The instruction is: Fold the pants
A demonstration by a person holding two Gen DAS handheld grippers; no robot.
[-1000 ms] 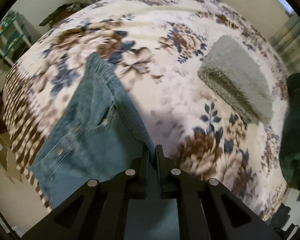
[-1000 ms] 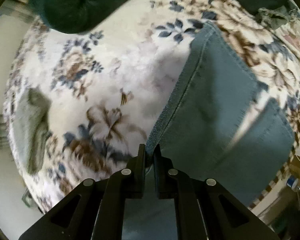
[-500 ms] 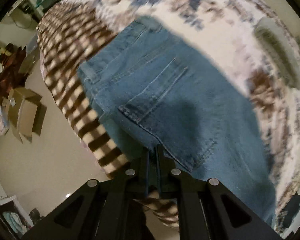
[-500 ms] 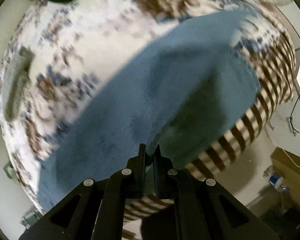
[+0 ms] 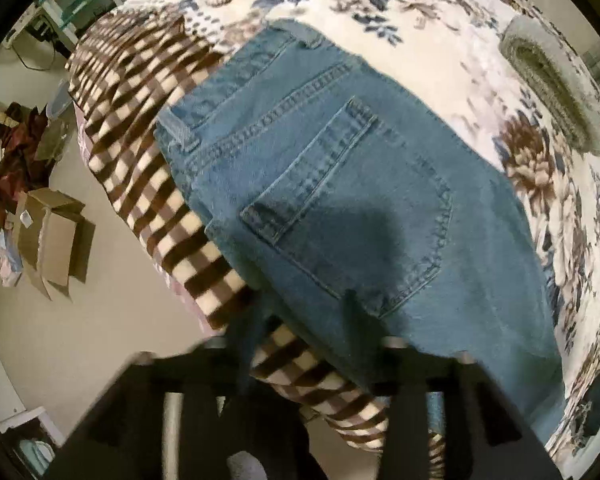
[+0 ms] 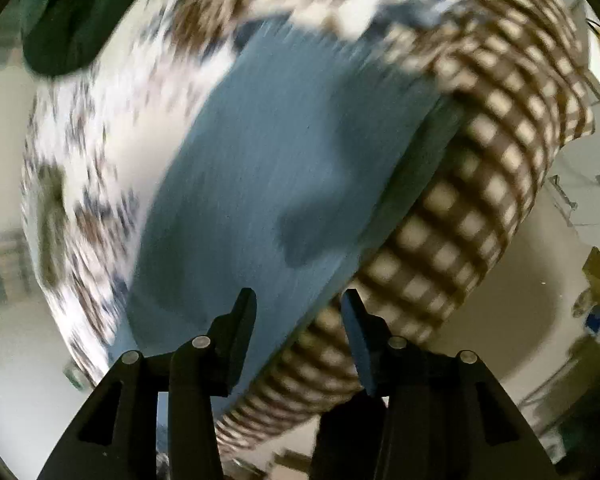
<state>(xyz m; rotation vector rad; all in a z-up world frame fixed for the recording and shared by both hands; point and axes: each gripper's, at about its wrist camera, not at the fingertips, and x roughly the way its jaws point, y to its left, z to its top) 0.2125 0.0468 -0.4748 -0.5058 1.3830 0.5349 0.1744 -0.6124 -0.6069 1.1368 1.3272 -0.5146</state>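
Jeans laid along the bed edge

Both grippers, left gripper (image 5: 304, 316) and right gripper (image 6: 298, 312), are spread wide, empty, above the jeans (image 5: 340, 184), whose long axis follows the checked bed edge (image 5: 156, 200).

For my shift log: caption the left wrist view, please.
Left gripper, jaws open, above folded blue jeans lying back-pocket up on the floral bedspread.

jaws apart over jeans (image 6: 260, 152) (view blurred)
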